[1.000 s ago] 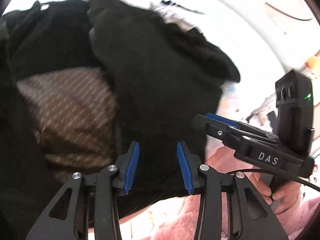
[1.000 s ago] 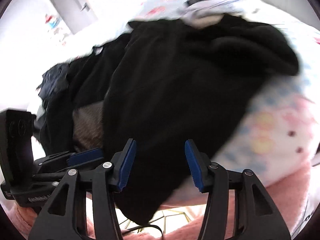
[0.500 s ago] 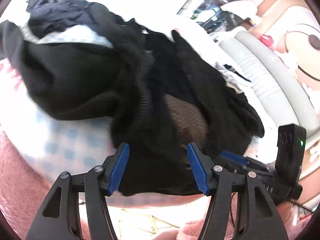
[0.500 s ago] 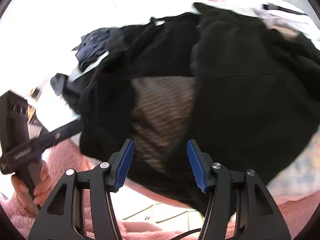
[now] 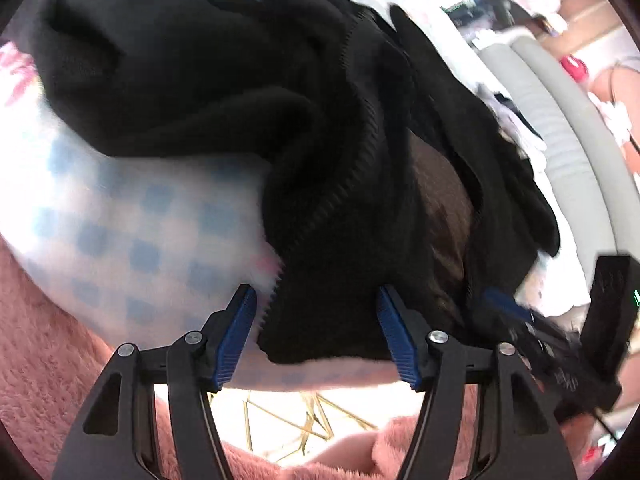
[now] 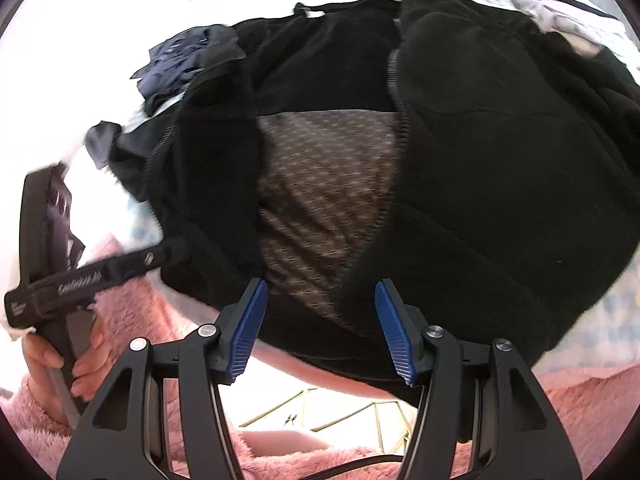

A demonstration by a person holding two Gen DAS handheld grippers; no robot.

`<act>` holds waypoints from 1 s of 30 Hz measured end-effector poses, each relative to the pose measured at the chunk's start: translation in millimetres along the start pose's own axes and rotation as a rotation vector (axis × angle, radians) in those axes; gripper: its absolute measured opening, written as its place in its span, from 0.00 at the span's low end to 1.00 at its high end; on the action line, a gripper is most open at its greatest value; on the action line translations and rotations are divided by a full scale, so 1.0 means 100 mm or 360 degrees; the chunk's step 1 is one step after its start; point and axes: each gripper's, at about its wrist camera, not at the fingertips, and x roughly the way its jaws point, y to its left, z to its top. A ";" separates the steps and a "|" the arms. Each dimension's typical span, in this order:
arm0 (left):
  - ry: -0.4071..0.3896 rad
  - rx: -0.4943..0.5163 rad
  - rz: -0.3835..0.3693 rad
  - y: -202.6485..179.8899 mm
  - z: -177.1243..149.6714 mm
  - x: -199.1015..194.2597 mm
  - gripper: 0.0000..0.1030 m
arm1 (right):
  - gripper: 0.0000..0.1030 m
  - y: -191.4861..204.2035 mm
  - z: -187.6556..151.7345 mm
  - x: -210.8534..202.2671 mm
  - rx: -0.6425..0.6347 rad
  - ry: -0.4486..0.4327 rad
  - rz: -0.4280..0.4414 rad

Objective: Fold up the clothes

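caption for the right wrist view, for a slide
Right gripper, jaws opening with nothing clamped, over an unzipped black fleece jacket showing patterned lining.

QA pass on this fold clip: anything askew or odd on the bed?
The black jacket lies open and rumpled, its brown patterned lining showing and its hem hanging off the bed edge. A dark blue garment is crumpled behind it. No damage or spill visible.

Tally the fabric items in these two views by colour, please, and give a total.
Black: 1, the fleece jacket with patterned brown lining.
Navy: 1, a crumpled garment.
Blue-and-white check: 1, the bed cover.
Pink: 1, a fluffy sleeve.
Total: 4.
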 end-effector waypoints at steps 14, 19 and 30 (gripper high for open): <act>-0.0059 0.0490 -0.0219 -1.05 0.22 -0.11 0.18 | 0.58 -0.33 -0.02 -0.29 0.0172 -0.0088 -0.0009; 0.0222 0.0482 -0.0262 -1.12 0.08 0.52 0.31 | 0.59 -0.46 -0.02 -0.38 0.0276 -0.0133 0.0017; 0.0197 0.0412 -0.0455 -0.80 -0.05 0.17 0.49 | 0.66 -0.03 0.17 -0.11 0.0130 -0.0055 0.0353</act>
